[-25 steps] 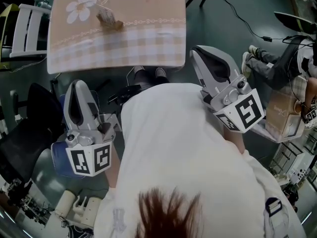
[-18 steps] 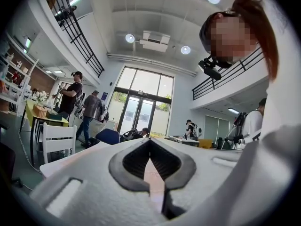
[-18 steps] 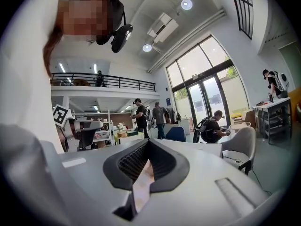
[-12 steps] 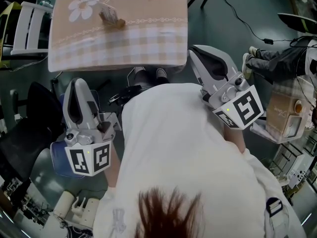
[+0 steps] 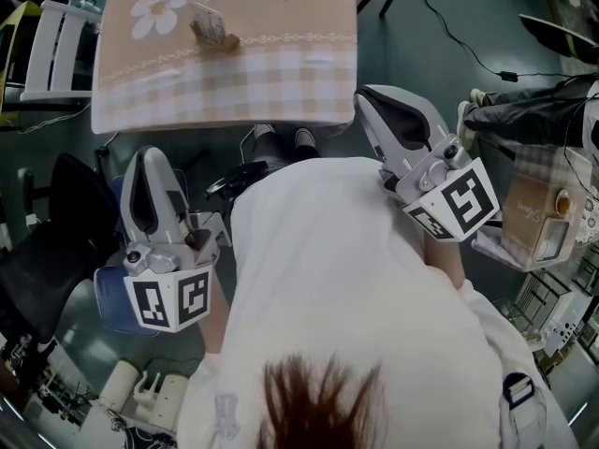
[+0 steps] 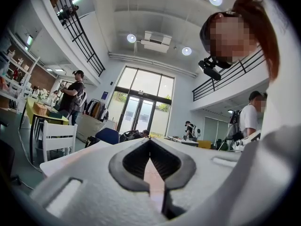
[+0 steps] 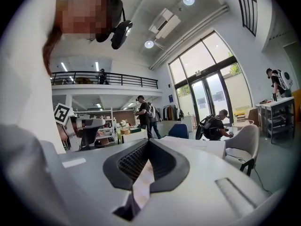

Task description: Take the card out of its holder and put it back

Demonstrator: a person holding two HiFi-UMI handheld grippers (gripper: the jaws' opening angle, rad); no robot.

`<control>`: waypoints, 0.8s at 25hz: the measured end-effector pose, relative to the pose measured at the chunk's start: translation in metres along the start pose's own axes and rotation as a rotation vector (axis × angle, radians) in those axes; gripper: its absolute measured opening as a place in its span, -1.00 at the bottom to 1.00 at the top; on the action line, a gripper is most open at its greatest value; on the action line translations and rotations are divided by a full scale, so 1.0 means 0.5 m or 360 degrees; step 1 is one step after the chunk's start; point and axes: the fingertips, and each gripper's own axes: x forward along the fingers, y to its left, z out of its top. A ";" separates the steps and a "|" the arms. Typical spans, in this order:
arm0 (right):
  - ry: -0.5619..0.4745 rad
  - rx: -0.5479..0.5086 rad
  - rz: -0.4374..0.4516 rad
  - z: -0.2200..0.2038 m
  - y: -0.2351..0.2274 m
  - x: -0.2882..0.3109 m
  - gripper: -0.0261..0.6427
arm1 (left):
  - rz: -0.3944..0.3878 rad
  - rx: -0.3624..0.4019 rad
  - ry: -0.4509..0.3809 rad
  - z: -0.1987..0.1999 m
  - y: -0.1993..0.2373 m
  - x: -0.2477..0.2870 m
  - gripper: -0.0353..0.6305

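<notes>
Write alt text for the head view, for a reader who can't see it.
Seen from above, a person in a white top holds the left gripper and right gripper at their sides, short of a table with a peach flowered cloth. A small card holder stands on the cloth, toward its far left, untouched.

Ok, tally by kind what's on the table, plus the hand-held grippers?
Hand-held gripper: 2, left hand-held gripper and right hand-held gripper
Card: 1
Holder: 1
Cloth: 1
Total: 5

Left hand-held gripper (image 5: 148, 160) and right hand-held gripper (image 5: 372, 98) level, jaws closed.
</notes>
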 end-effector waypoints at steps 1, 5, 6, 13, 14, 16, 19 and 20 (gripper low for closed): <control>0.0002 0.0006 0.0001 -0.001 -0.001 0.001 -0.92 | 0.0003 -0.0002 -0.0001 0.001 0.001 0.000 -0.89; -0.0006 0.0030 0.0018 0.000 0.000 0.002 -0.92 | 0.0015 -0.0025 -0.0010 0.006 0.005 0.000 -0.89; -0.0013 0.0032 0.0025 0.001 0.001 0.002 -0.92 | 0.0015 -0.0026 -0.0012 0.007 0.006 0.000 -0.89; -0.0016 0.0025 0.0024 -0.002 -0.002 0.003 -0.92 | 0.0018 -0.0029 -0.0018 0.005 0.003 0.000 -0.89; -0.0016 0.0030 0.0019 -0.002 -0.005 0.003 -0.92 | 0.0017 -0.0029 -0.0024 0.007 0.002 0.000 -0.89; -0.0018 0.0040 0.0010 -0.001 -0.009 0.002 -0.92 | 0.0015 -0.0025 -0.0030 0.011 -0.001 0.001 -0.89; -0.0019 0.0045 0.0007 0.001 -0.013 0.000 -0.92 | 0.0014 -0.0025 -0.0029 0.013 -0.005 0.004 -0.89; -0.0017 0.0044 0.0007 0.000 -0.014 0.000 -0.92 | 0.0013 -0.0025 -0.0028 0.013 -0.006 0.005 -0.89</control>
